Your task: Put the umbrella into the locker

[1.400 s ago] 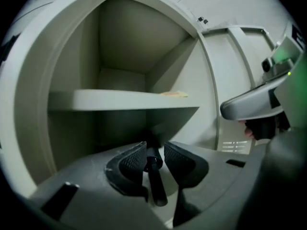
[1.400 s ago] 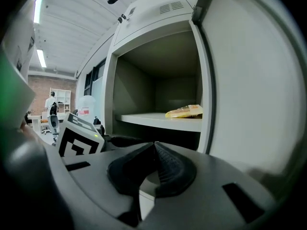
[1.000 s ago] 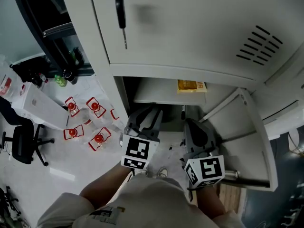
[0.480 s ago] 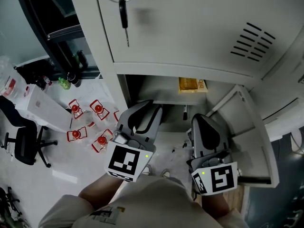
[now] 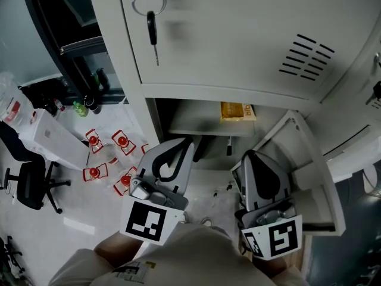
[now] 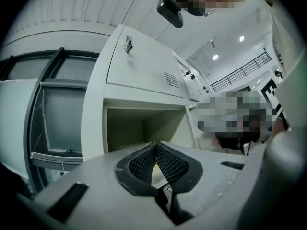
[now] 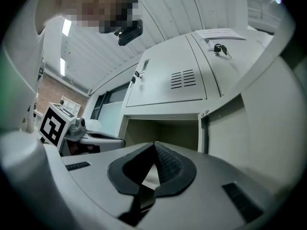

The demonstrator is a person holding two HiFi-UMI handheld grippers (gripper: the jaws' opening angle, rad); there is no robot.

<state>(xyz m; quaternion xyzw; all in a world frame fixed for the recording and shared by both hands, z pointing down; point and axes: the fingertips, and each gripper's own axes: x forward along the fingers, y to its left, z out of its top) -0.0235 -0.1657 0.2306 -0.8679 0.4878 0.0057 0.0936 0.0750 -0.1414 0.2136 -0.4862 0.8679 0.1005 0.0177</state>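
Locker (image 5: 199, 121) open; left gripper (image 5: 182, 144) jaws now together

A black-headed key (image 5: 152, 31) is hanging from a ring up top. A yellow packet (image 5: 237, 111) is lying on a pale shelf (image 5: 196, 123). On the floor (image 5: 71, 201), red-and-white items (image 5: 121, 140) are sitting clustered beside a white box (image 5: 50, 139), a black office chair (image 5: 27, 180) is standing near it, and a green bottle (image 5: 77, 106) is standing farther back.
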